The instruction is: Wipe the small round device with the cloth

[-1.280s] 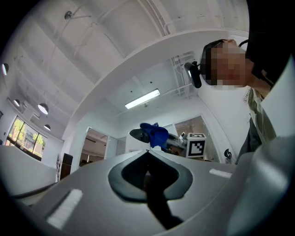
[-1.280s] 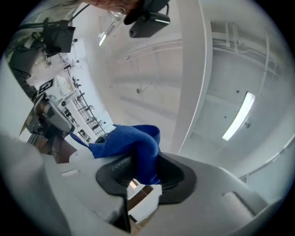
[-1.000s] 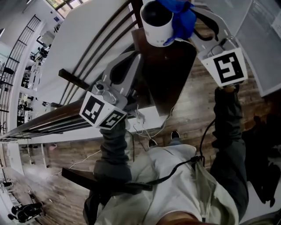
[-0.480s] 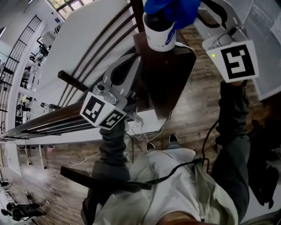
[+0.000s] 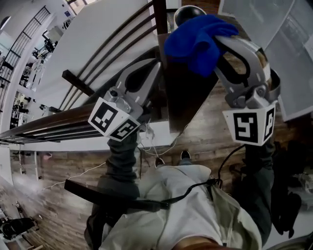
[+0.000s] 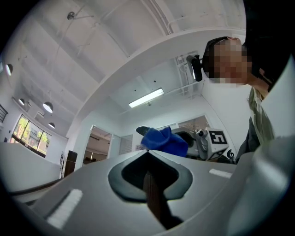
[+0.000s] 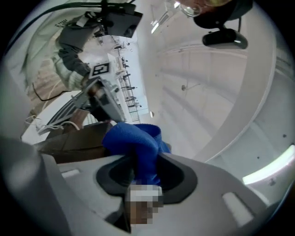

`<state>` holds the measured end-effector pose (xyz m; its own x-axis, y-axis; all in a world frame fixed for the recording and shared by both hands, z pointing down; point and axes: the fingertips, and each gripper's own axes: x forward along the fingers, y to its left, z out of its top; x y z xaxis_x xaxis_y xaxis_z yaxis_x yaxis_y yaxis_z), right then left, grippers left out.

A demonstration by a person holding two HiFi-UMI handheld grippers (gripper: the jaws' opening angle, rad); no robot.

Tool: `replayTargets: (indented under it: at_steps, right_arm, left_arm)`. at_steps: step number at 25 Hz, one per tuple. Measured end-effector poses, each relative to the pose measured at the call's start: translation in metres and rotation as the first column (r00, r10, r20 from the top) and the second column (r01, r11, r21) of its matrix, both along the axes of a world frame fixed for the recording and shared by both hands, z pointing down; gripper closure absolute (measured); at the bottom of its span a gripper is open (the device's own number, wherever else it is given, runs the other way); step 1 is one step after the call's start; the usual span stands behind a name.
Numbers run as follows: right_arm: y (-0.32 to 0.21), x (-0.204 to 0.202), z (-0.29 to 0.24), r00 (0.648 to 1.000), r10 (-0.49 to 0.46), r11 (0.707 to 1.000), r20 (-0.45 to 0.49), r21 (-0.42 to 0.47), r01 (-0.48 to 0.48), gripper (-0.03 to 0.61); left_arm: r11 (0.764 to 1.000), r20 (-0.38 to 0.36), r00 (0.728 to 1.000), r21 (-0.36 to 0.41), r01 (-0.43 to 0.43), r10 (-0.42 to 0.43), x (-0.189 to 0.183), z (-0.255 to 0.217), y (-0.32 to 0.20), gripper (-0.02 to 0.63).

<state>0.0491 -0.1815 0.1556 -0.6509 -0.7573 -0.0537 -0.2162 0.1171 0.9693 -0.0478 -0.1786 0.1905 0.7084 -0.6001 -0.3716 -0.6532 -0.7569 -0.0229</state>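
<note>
The blue cloth (image 5: 195, 39) lies draped over the small round device (image 5: 188, 11), of which only the dark top shows; its body is hidden. My right gripper (image 5: 218, 37) is shut on the cloth (image 7: 138, 145) and holds it against the device from the right. My left gripper (image 5: 157, 64) is shut with nothing in it, its tip beside the left edge of the dark brown stand (image 5: 183, 93) that bears the device. From the left gripper (image 6: 147, 153) view, the cloth (image 6: 166, 141) bulges just past the jaw tips, with a dark sliver of the device (image 6: 142, 131) behind it.
A dark wooden railing (image 5: 102, 58) with slats runs along the left of the stand. White cables (image 5: 156, 141) hang below the stand. A wooden floor (image 5: 205, 127) lies far below. A pale panel (image 5: 288, 53) stands at the right.
My right gripper has swung down and toward me, dragging the cloth over the device's top; the white body seen earlier is now covered. The left gripper has stayed in place.
</note>
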Motion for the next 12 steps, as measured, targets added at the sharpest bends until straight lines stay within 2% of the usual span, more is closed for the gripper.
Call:
replayTargets:
  at_steps: [3, 5, 8, 10, 12]
  right_arm:
    - [0.012, -0.007, 0.021, 0.992, 0.039, 0.997, -0.122, 0.072, -0.031, 0.456]
    - [0.012, -0.002, 0.009, 0.992, 0.066, 0.992, -0.11, 0.114, -0.053, 0.456]
    - [-0.001, 0.008, -0.035, 0.996, 0.086, 0.98, -0.03, 0.182, -0.079, 0.456]
    - [-0.018, 0.003, -0.06, 0.986, 0.154, 0.961, -0.057, 0.242, -0.136, 0.454]
    - [-0.033, -0.018, -0.076, 0.965, 0.221, 0.941, -0.143, 0.291, -0.172, 0.454]
  left_arm:
    - [1.0, -0.008, 1.0, 0.0, -0.003, 0.003, -0.003, 0.0, 0.002, 0.612]
    - [1.0, -0.011, 1.0, -0.004, -0.009, 0.009, -0.002, 0.003, 0.004, 0.612]
    - [1.0, -0.018, 1.0, -0.013, -0.013, 0.013, 0.002, 0.006, 0.003, 0.612]
    - [1.0, -0.027, 1.0, -0.02, -0.016, 0.015, -0.001, 0.01, 0.003, 0.612]
    - [1.0, -0.035, 0.999, -0.025, -0.016, 0.016, -0.012, 0.015, 0.008, 0.612]
